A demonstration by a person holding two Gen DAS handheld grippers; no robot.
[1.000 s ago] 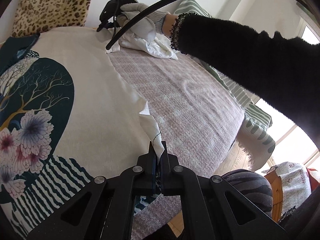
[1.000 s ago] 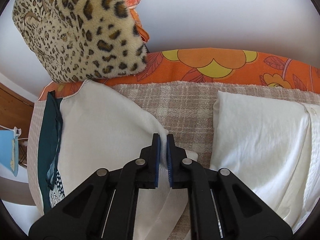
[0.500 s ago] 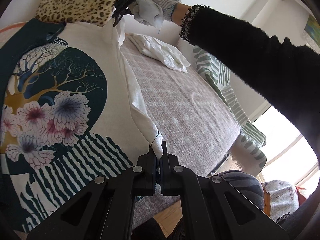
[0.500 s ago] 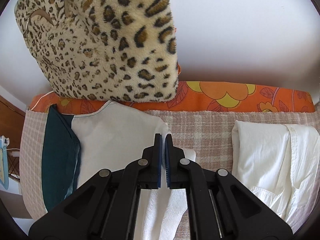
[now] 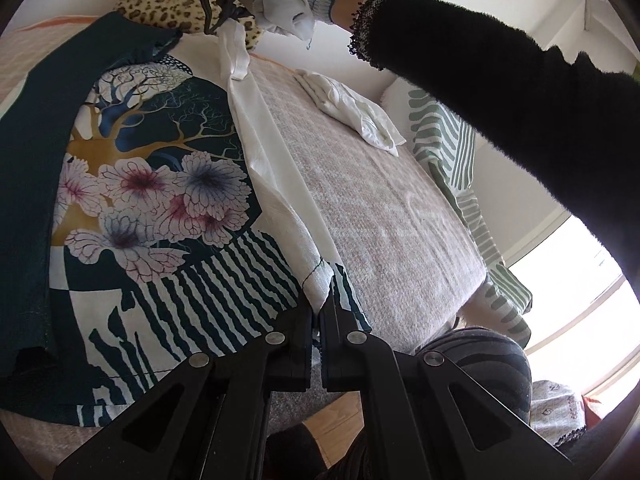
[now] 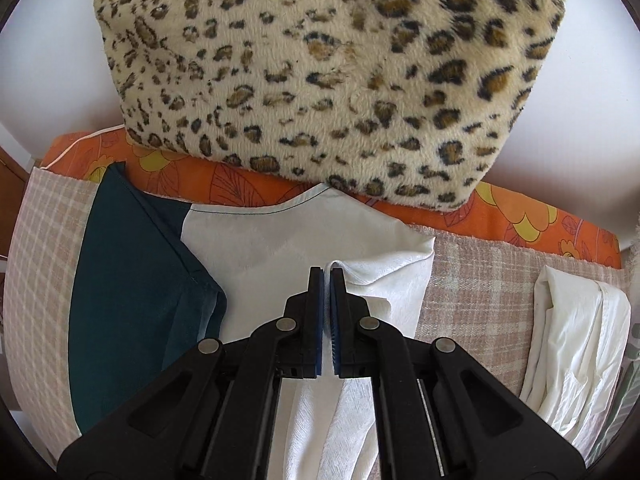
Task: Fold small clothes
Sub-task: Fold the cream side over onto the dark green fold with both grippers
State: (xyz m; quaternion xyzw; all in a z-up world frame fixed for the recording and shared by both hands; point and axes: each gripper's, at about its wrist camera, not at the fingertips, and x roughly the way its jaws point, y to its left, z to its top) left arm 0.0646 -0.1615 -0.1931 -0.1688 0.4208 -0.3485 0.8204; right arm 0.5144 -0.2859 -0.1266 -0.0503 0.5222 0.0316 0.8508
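Hem corner of the printed top sits pinched in the left claw, clenched on it at the bed's near edge. From there the top's white side edge runs taut, long axis straight away toward the bed's far end, up to the right claw, also clenched on the shoulder corner and lifted off the blanket. The rest of the top lies left of that held edge, print up, so folding over likely means carrying both claws leftward together. Far side: leopard cushion, and a crumpled white garment at the bed's far right.
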